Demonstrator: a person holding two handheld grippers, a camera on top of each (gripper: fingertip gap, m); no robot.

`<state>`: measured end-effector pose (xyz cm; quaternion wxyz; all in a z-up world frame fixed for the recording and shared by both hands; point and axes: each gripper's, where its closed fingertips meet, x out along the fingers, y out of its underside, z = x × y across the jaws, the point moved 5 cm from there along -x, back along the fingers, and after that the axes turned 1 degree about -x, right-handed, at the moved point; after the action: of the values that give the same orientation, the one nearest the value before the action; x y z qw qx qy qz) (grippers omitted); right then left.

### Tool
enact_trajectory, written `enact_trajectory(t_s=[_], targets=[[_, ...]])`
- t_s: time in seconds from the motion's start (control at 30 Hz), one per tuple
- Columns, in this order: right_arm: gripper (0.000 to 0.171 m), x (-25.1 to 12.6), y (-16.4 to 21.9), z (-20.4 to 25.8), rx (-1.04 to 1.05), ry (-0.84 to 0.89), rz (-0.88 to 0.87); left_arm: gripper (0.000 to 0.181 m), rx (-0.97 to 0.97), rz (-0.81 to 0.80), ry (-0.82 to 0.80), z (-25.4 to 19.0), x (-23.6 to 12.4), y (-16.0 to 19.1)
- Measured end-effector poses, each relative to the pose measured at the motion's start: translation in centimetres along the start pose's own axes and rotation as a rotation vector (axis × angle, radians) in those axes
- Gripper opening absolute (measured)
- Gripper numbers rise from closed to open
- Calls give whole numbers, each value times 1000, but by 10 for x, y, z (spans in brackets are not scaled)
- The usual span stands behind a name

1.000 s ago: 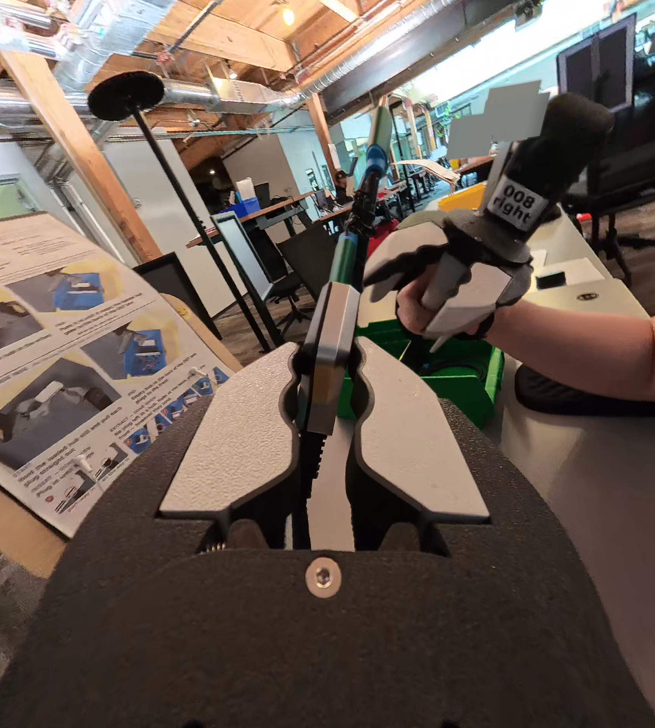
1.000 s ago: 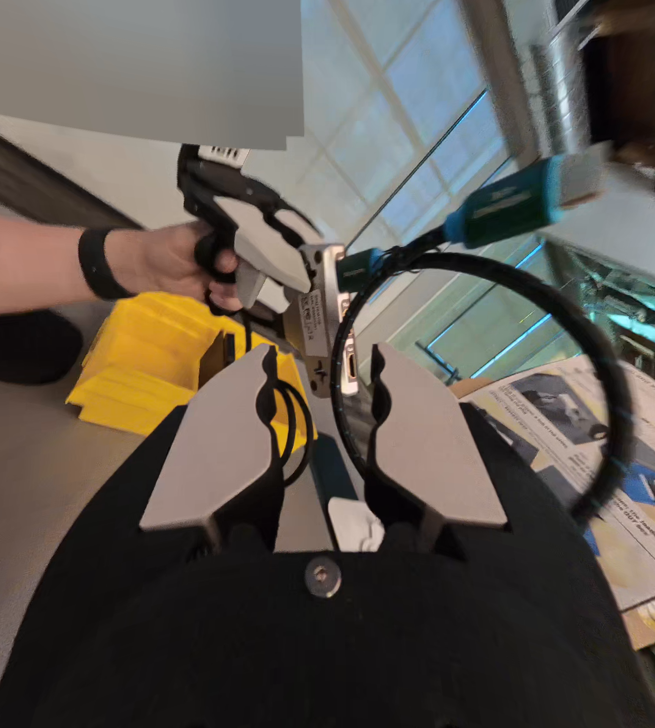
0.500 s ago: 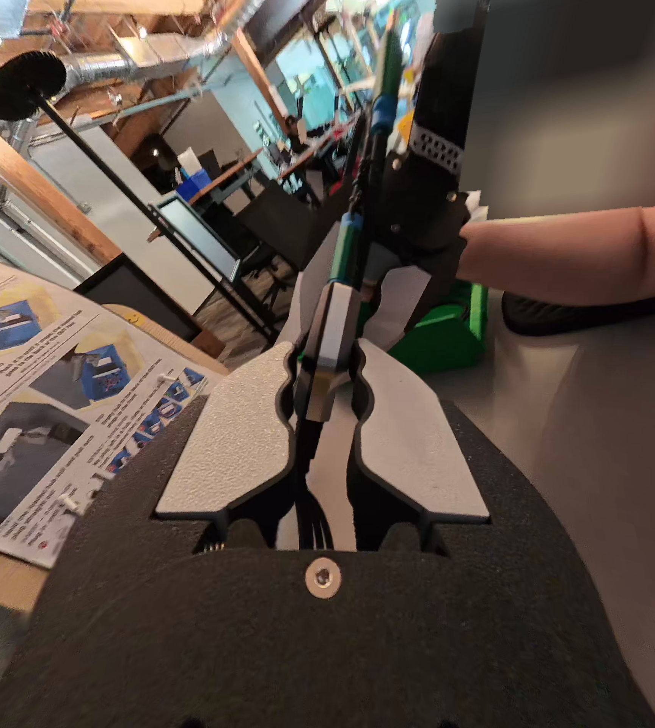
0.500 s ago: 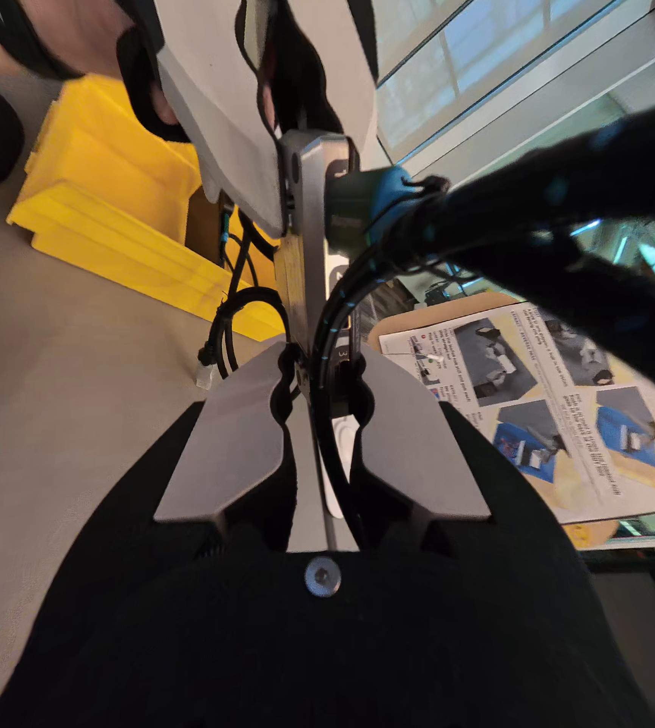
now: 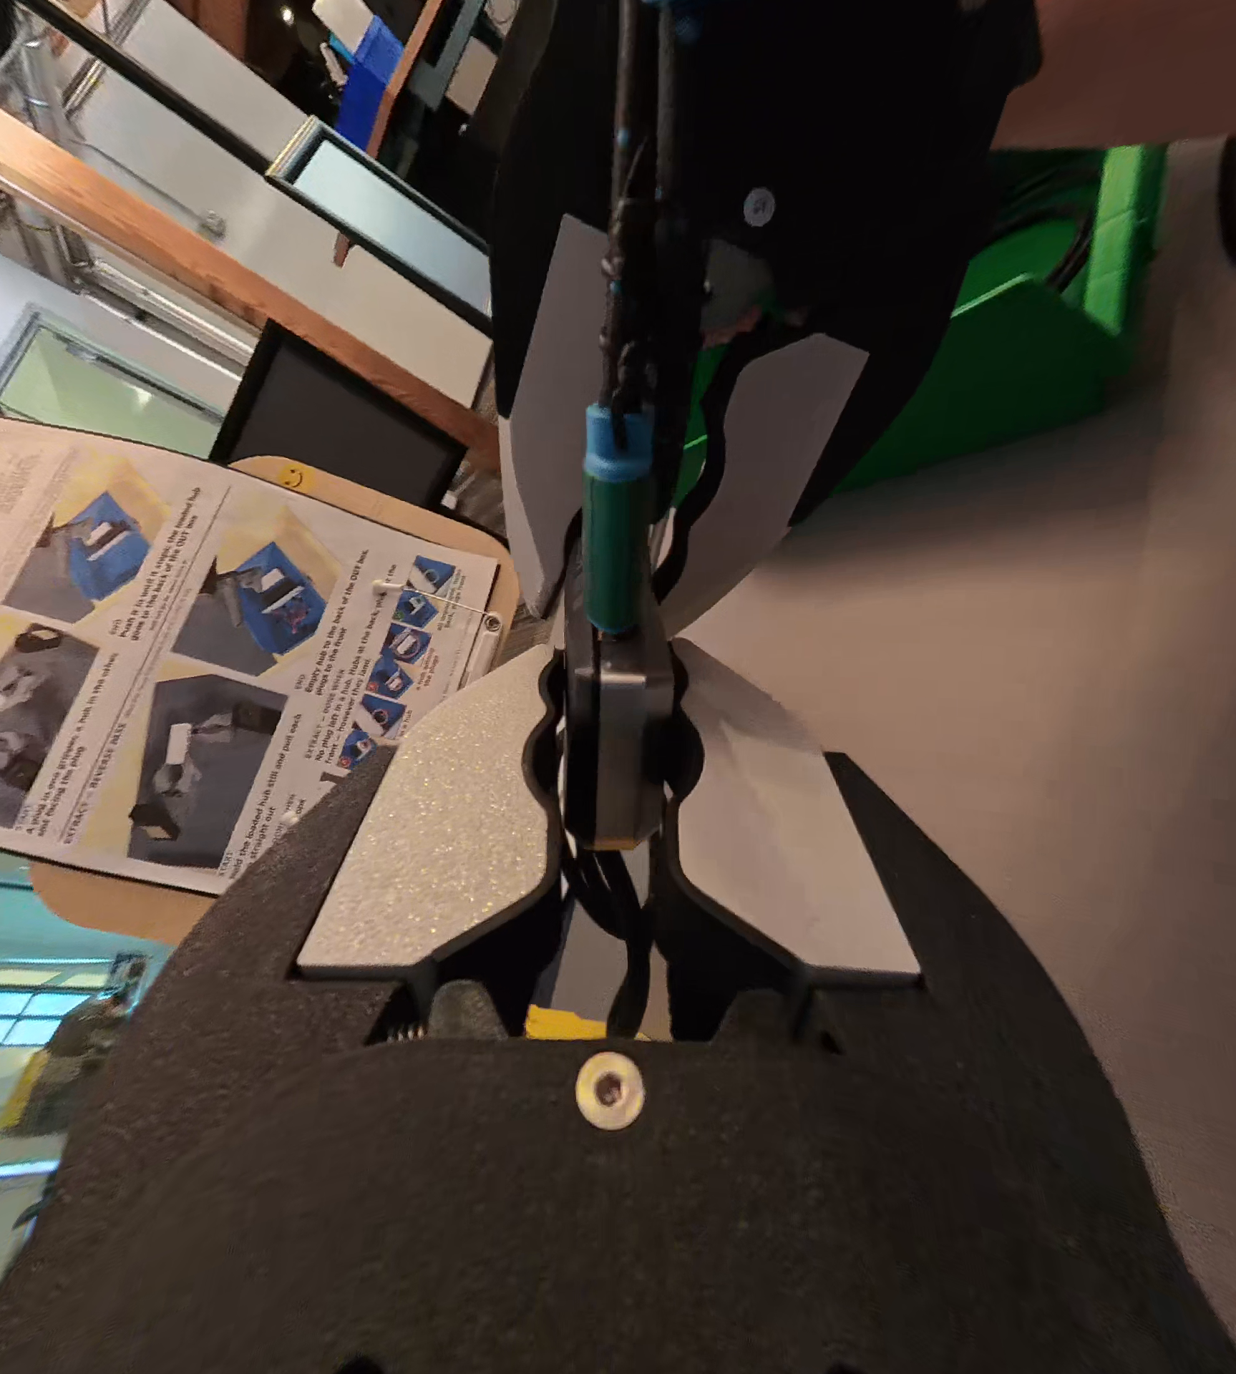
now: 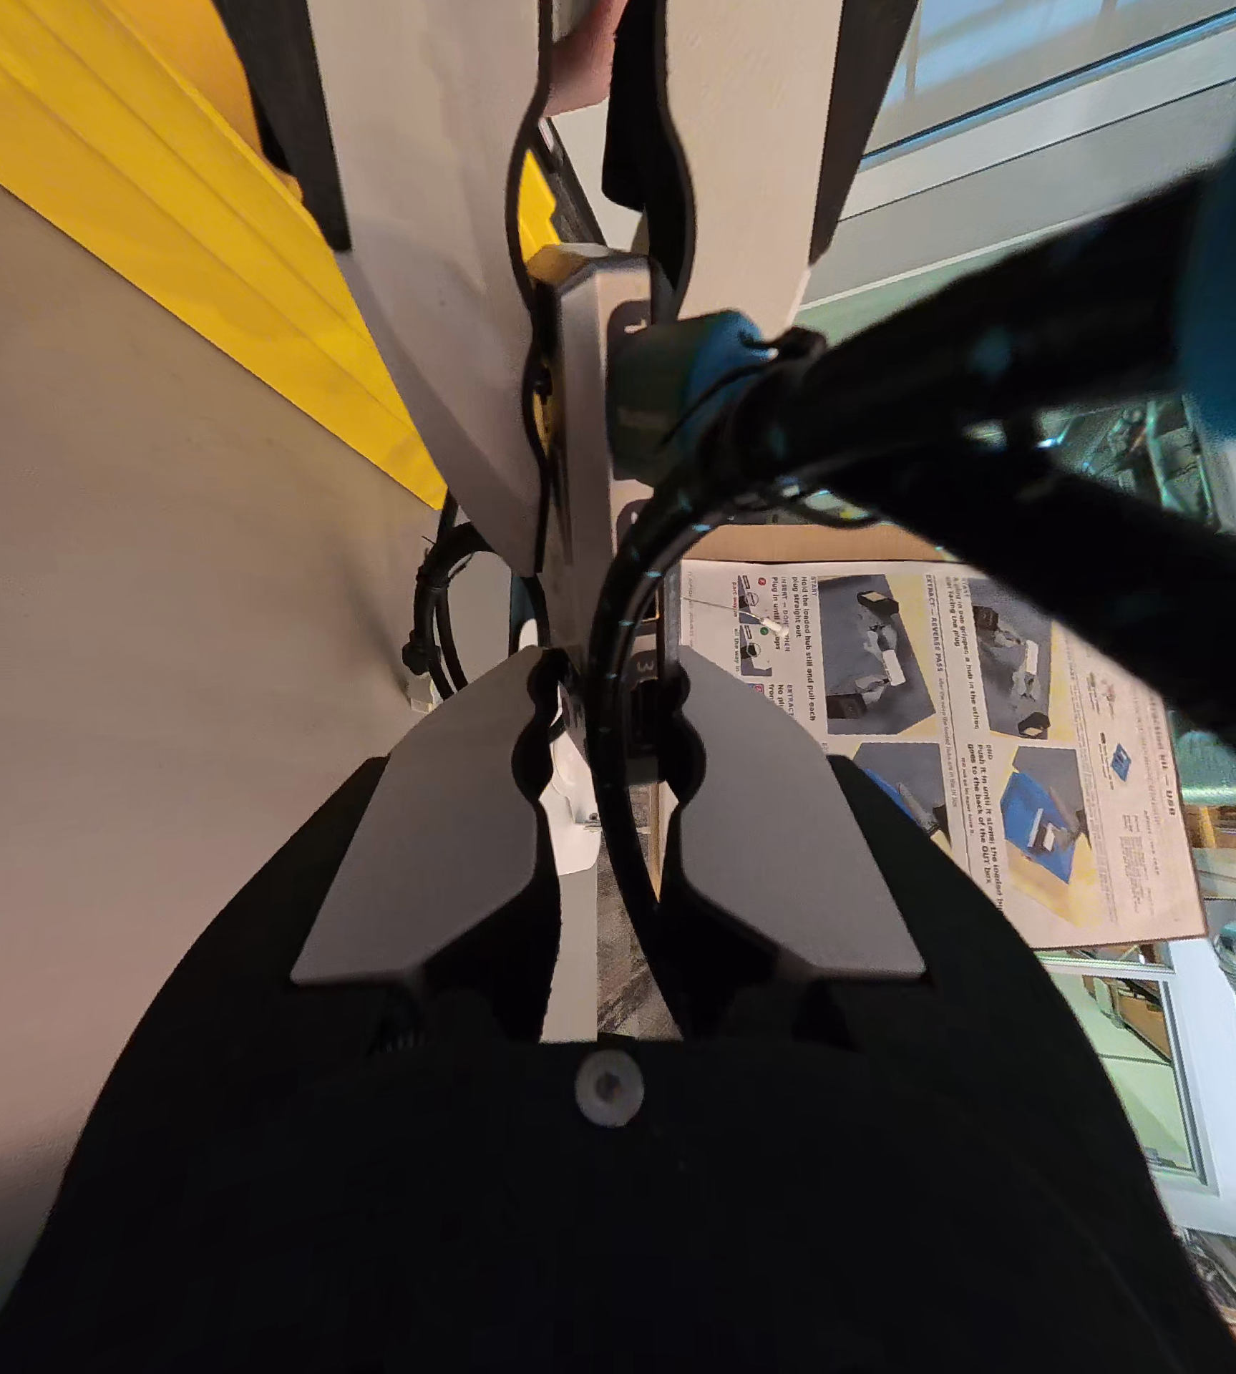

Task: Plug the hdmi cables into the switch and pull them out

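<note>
Left gripper (image 5: 611, 732) clamps rigid metal switch (image 5: 618, 751) mid-frame; right gripper (image 6: 611, 714) narrow around it, contact unclear. Teal plug (image 5: 615, 528) stiff, grab its body, not the springy cable (image 6: 622, 669)

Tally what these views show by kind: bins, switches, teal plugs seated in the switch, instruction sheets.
Bins: 2, a green bin and a yellow bin
Switch: 1
Teal plug in the switch: 1
Instruction sheet: 1
Total: 5
</note>
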<state>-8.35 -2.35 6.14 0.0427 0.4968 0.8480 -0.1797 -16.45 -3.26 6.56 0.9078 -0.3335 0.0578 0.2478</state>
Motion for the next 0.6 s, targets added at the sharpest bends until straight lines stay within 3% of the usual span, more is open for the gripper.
enact_trajectory(t_s=[0.23,0.4,0.5,0.6], targets=[[33,3,3,-6,-45,116,-26,22,11,7,-102,8,7,4],[34,-17,-16,-15,-100,249,-179,22,8,97,-261,32,-1,22],[18,-26,-17,-7,21,2,-208,22,64,133,-348,39,-3,29],[18,-54,-23,4,262,-402,-265,22,98,147,-364,34,3,30]])
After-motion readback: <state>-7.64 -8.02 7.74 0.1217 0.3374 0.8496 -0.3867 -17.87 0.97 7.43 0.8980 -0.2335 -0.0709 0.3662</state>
